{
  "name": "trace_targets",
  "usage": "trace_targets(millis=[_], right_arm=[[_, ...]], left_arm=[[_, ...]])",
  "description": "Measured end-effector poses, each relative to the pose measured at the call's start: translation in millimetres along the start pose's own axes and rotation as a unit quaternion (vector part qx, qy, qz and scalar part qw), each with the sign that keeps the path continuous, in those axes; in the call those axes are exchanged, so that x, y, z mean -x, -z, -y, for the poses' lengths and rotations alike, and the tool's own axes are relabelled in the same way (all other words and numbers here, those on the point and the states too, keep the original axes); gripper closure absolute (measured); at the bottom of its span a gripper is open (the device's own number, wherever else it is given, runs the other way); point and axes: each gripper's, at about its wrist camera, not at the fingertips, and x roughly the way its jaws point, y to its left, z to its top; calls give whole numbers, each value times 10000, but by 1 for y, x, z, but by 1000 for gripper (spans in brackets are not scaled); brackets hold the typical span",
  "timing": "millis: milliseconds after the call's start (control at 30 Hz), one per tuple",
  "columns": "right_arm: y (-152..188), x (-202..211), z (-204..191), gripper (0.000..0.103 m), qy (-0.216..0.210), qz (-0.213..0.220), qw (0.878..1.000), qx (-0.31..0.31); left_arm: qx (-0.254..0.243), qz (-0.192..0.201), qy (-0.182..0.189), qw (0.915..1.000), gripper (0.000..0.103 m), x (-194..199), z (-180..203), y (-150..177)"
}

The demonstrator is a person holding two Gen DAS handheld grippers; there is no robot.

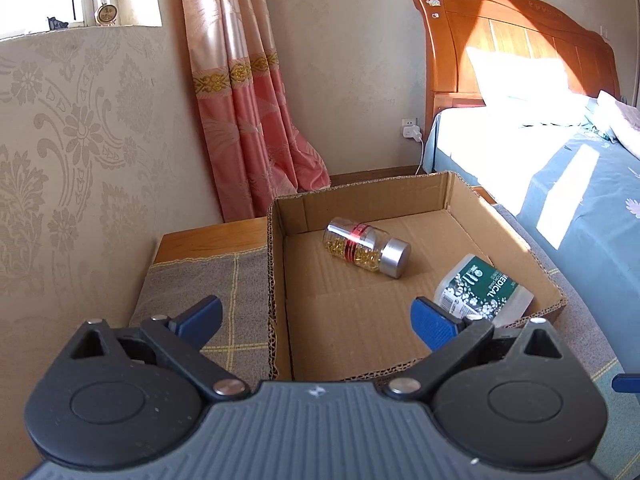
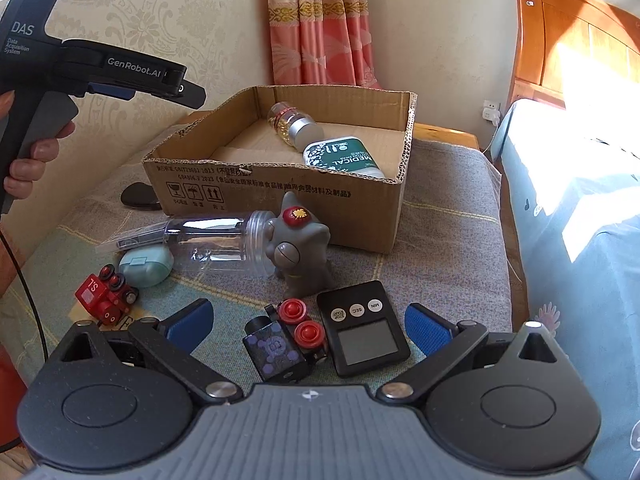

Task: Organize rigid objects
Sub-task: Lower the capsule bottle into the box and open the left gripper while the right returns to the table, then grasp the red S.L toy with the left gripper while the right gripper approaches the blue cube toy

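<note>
- The left hand-held gripper (image 1: 316, 316) hangs over the open brown cardboard box (image 1: 276, 264) with its blue pads spread wide and nothing between them. You can see a hand (image 2: 30, 156) wrapped round its black handle from the other side.
- Two things are lying in that box: a clear bottle of yellow capsules with a silver cap (image 1: 366, 247), on its side near the middle of the box floor, and a white flat bottle with a green "MEDICAL" label (image 1: 482, 290), tucked into the box corner nearest the bed (image 1: 560, 184).
- The box sits toward the back of the bench (image 2: 440, 248), which has a grey plaid cloth over it, next to the bed's edge.
- The right hand-held gripper (image 2: 306, 326) is also gaping wide and empty, hovering low over the front of the bench.
- Right between its pads: a black toy train car with red wheels and a purple pattern (image 2: 280, 344), and just beside it a black digital timer with three round buttons (image 2: 360, 328).
- Just behind those stands a grey rubber monster figure (image 2: 298, 246), upright, in front of the box's front wall.
- A clear plastic jar (image 2: 220, 240) lies on its side, touching the figure.
- Over toward the bench's left side: a mint green rounded case (image 2: 144, 266) and a red toy train engine (image 2: 106, 296) lying near each other.
- A dark oval object (image 2: 138, 196) sits by the box's left front corner; can't tell what it is.
</note>
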Motion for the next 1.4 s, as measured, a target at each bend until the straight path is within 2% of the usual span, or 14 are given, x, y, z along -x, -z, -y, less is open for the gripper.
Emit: trace_targets(millis=[267,433,600,833,1133,1267,1400], right_arm=[[15,2,-7,0,-210,-10,9998,33],[23,-6,-10,0,-541,104,9984,126],[13,-26,-15,0,-709,211,9968,305],[11,-49,-24,0,-600,-43,9974,397],[33,-35,-58,0,-750,-460,9922,886],[40,-38,-73,0,-434,-484,9904,1217],[45,-37,-71,0,-405,-334,9929,1067]], left_arm=[[300,-202,-45,9993,3,20,-3,47],[556,-464,-38,9974,3,20,-5,79],[784,-667,13,9947,3,24,-11,103],[760,-776,62,9941,3,35,-18,121],[699,-929,259,9929,3,31,-19,139],[696,-959,356,9923,3,27,-21,147],[655,-987,452,9919,3,25,-20,154]])
